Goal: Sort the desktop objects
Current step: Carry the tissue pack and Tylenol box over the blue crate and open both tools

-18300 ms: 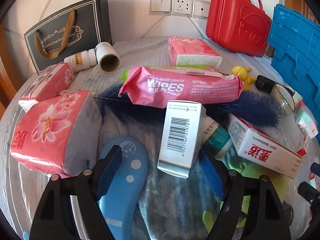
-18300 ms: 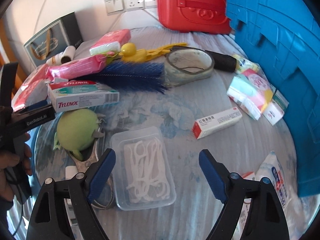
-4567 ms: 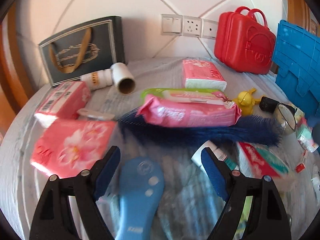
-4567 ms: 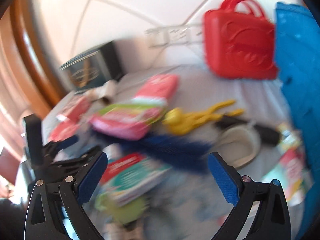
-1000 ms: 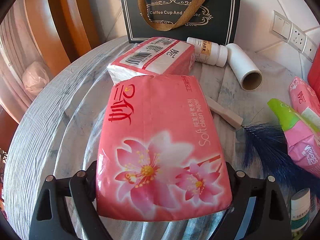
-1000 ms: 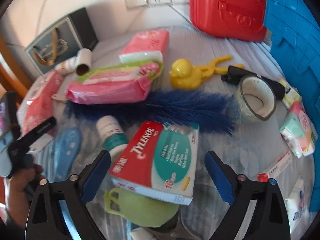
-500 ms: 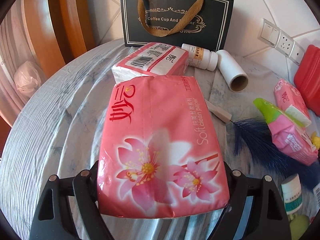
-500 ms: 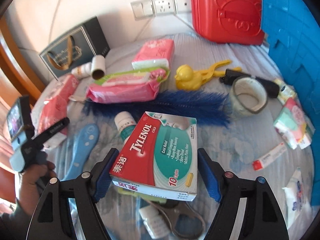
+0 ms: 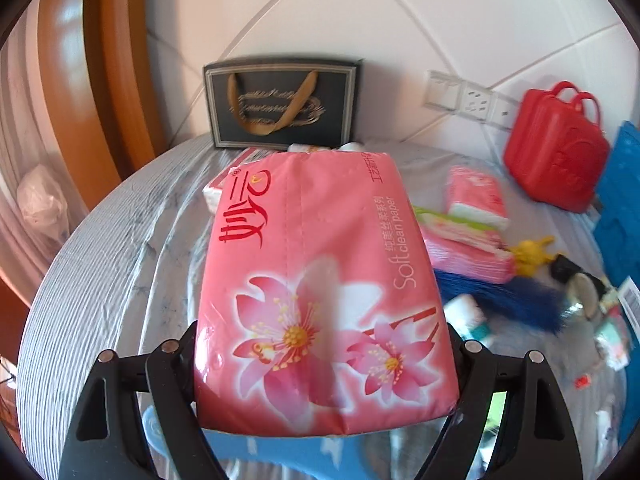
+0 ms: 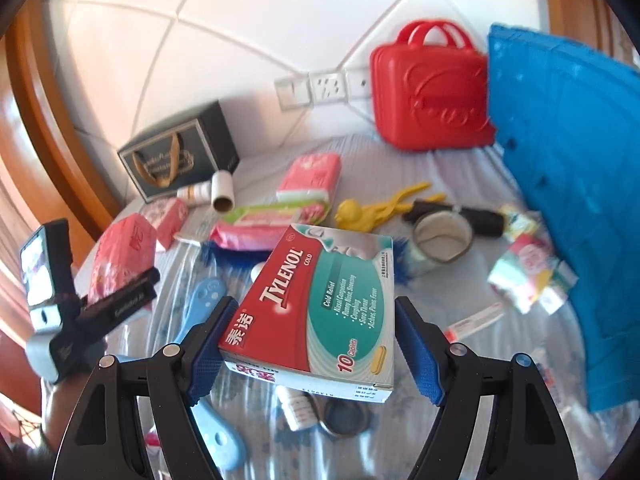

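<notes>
My left gripper is shut on a large pink tissue pack with flower print and holds it lifted above the table; the pack and that gripper also show at the left of the right wrist view. My right gripper is shut on a red and green Tylenol box and holds it raised over the table's middle. The pads press the box's two sides.
On the grey-clothed table lie a second tissue pack, pink wipes, a blue feather duster, a yellow duck toy, a tape roll, a blue insole, bottles. A dark gift bag, a red case, a blue crate stand at the back and right.
Both grippers have risen from the table with their loads. The left one lifted the tissue pack and turned right. The right one closed tighter on the Tylenol box and lifted it.
</notes>
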Tool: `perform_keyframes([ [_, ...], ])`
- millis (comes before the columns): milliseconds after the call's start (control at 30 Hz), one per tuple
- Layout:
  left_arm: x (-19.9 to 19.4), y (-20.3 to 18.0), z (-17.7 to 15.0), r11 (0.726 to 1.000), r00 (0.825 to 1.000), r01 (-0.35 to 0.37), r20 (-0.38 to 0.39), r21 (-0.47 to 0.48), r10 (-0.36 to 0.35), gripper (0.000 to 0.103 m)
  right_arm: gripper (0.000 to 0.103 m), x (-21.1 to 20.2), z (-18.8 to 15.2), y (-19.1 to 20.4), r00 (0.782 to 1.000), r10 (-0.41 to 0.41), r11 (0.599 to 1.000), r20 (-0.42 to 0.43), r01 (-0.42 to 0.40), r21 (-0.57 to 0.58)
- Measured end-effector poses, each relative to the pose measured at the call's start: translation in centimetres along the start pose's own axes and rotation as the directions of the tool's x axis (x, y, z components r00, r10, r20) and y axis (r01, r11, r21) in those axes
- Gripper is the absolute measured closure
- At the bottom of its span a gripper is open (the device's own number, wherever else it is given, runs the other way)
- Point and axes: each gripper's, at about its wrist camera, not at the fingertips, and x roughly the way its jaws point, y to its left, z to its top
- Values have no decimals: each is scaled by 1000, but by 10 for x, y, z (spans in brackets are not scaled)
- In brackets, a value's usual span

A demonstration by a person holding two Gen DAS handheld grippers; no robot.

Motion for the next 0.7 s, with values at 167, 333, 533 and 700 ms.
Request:
perform_keyframes([
  [167, -61, -43, 1, 995, 995, 76, 60, 67, -80, 19, 25, -44, 6, -21, 997, -23, 1000, 80, 21, 19],
  [333, -116, -86, 6, 981, 980, 148, 115, 126, -163, 19, 25, -91, 18, -44, 984, -63, 998, 164, 60, 26],
  [533, -167, -129, 12, 959, 953, 220, 168, 181, -251, 19, 25, -142, 27, -71, 962, -114, 993, 250, 107, 41],
  [700, -209, -166, 16, 933, 925, 277, 200, 231, -324, 19, 25, -170, 32, -93, 946, -163, 987, 282, 154, 54],
])
